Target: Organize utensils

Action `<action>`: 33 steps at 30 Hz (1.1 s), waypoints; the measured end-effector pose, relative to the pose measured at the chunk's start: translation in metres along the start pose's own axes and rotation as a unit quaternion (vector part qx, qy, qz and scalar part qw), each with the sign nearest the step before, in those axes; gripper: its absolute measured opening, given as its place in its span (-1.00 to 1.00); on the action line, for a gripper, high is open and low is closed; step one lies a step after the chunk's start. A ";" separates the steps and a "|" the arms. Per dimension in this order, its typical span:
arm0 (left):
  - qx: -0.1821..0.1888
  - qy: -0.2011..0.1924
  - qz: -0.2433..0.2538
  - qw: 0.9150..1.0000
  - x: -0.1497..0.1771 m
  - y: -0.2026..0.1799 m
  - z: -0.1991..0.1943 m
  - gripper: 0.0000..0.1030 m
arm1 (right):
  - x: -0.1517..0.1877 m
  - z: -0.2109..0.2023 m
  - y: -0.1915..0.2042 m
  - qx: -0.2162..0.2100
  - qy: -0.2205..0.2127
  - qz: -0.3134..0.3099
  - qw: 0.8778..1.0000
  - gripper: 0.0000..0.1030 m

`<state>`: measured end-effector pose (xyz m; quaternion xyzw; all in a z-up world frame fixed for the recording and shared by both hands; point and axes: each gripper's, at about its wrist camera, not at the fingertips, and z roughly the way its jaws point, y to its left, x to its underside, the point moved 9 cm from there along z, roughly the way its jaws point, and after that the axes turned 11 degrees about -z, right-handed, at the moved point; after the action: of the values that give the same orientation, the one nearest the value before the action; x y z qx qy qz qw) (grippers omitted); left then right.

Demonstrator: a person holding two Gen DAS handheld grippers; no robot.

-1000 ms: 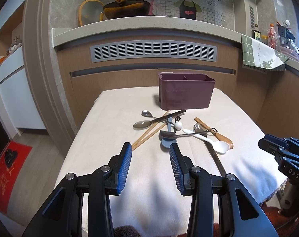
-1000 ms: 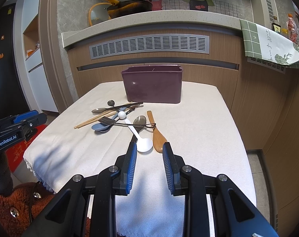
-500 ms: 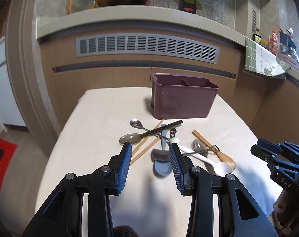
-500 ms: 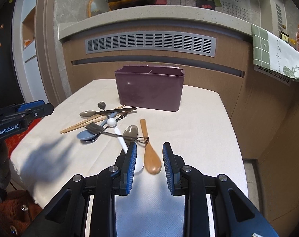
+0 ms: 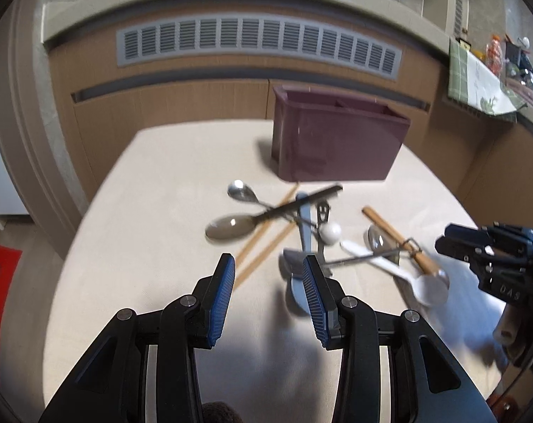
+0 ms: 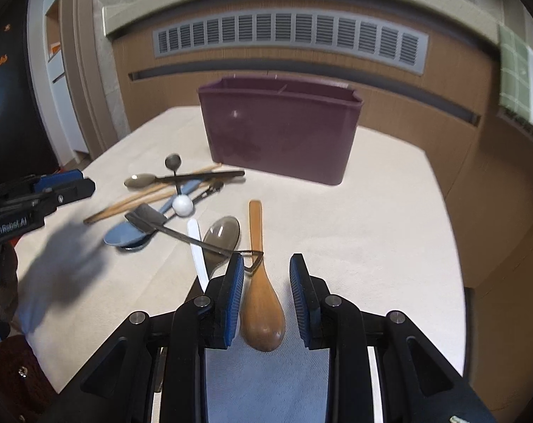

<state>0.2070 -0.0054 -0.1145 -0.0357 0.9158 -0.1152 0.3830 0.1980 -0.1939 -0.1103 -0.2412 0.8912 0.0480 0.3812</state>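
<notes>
- The table [image 5: 153,211], under a cream cloth, carries a maroon utensil caddy [image 6: 280,130] near its far edge, upright, with a divider showing inside its rim.
- In front of the caddy, toward the middle of the table, lies a crossed heap of utensils: a pair of wooden chopsticks [image 5: 266,243], a large metal spoon [image 5: 231,227] with a dark handle, a small metal spoon [image 5: 242,192], a blue spoon [image 6: 125,234] and a white spoon [image 5: 407,278].
- A wooden spoon [image 6: 261,303] lies at the heap's right side, handle toward the caddy, bowl toward the near edge.
- A thin wire-handled tool crosses the white spoon and ends touching the wooden spoon's handle.
- The right tongs [image 6: 266,292] stand open, one finger on either side of the wooden spoon's bowl, pads apart from it; whether the tips touch the cloth I cannot tell.
- The left tongs [image 5: 268,292] are open and empty, above the cloth at the near side of the heap, the right finger in front of the blue spoon.
</notes>
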 end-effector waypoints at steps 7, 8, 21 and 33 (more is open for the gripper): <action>-0.027 -0.010 -0.038 0.999 -0.016 0.026 0.002 -0.20 | -0.016 0.019 0.033 -0.092 0.015 -0.039 0.995 -0.50; -0.033 -0.018 -0.048 0.998 -0.021 0.034 -0.001 -0.20 | -0.020 0.021 0.040 -0.103 0.014 -0.051 0.993 -0.50; -0.023 -0.018 -0.078 0.997 -0.024 0.054 -0.002 -0.20 | -0.048 0.069 0.075 -0.134 0.025 -0.171 0.976 -0.56; 0.023 0.028 -0.013 0.999 -0.016 -0.029 0.037 -0.20 | -0.027 0.045 0.009 -0.072 0.020 -0.081 0.994 -0.56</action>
<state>0.2437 -0.0384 -0.1216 -0.0353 0.9227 -0.1421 0.3567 0.2391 -0.1633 -0.1236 -0.3398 0.8705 0.0759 0.3478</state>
